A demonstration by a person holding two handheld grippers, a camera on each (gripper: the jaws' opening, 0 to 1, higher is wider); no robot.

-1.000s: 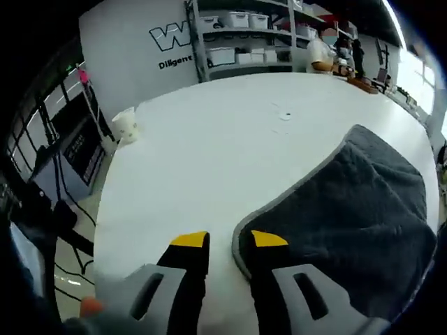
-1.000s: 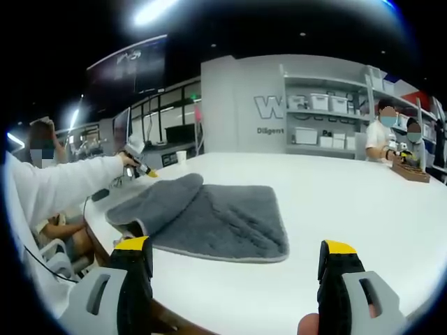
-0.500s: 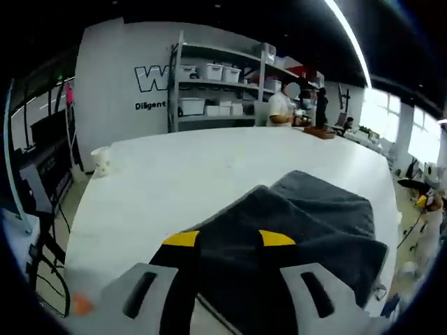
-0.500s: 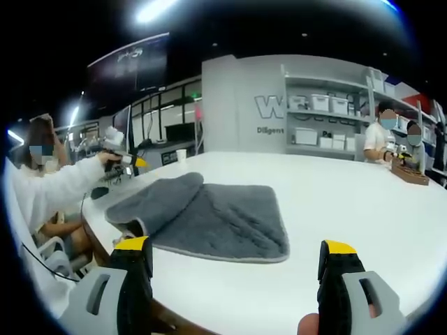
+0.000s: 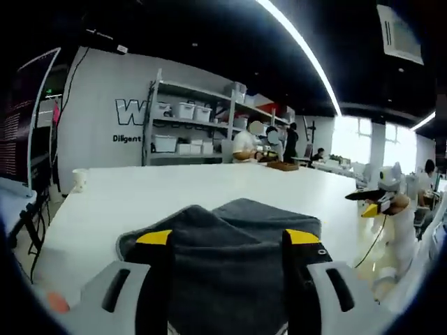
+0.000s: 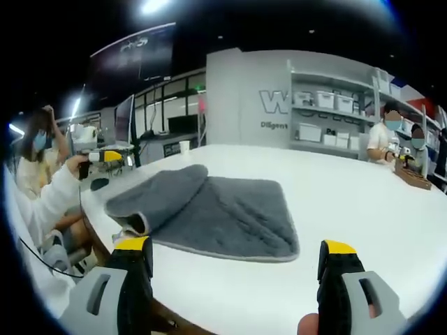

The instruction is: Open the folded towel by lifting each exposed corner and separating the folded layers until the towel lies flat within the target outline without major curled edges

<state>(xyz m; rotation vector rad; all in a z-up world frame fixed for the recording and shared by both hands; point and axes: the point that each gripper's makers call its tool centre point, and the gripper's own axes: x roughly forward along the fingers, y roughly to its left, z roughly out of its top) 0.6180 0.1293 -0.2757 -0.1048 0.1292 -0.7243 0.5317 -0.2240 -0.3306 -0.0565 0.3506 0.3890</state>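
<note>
**A:** What's the cloth like, and where is it?

**B:** A dark grey, plush, quilted towel (image 6: pixel 216 213) with a paler stitched border, lying on the smooth white tabletop (image 6: pixel 363 209). In the right gripper view its left part is folded over onto the rest as a thick rounded roll, and the near left corner curls up. The flat part is roughly square with rounded corners.

**A:** And the left gripper?

**B:** In the left gripper view the left gripper (image 5: pixel 227 237), grey with yellow tips, has its jaws set apart, and the grey pile fills the gap between them. Whether either jaw touches the cloth I cannot tell. In the right gripper view it shows at the left, held by a hand in a white sleeve, just off the table's edge and apart from the towel.

**A:** The right one?

**B:** The right gripper (image 6: pixel 237 251) has its jaws wide apart with nothing between them, near the table's front edge, short of the border.

**A:** Room to work?

**B:** Bare white surface to the right of and beyond the towel. A small white paper cup (image 6: pixel 184 146) stands at the far left edge. The towel's left fold lies close to the table's left rim.
</note>
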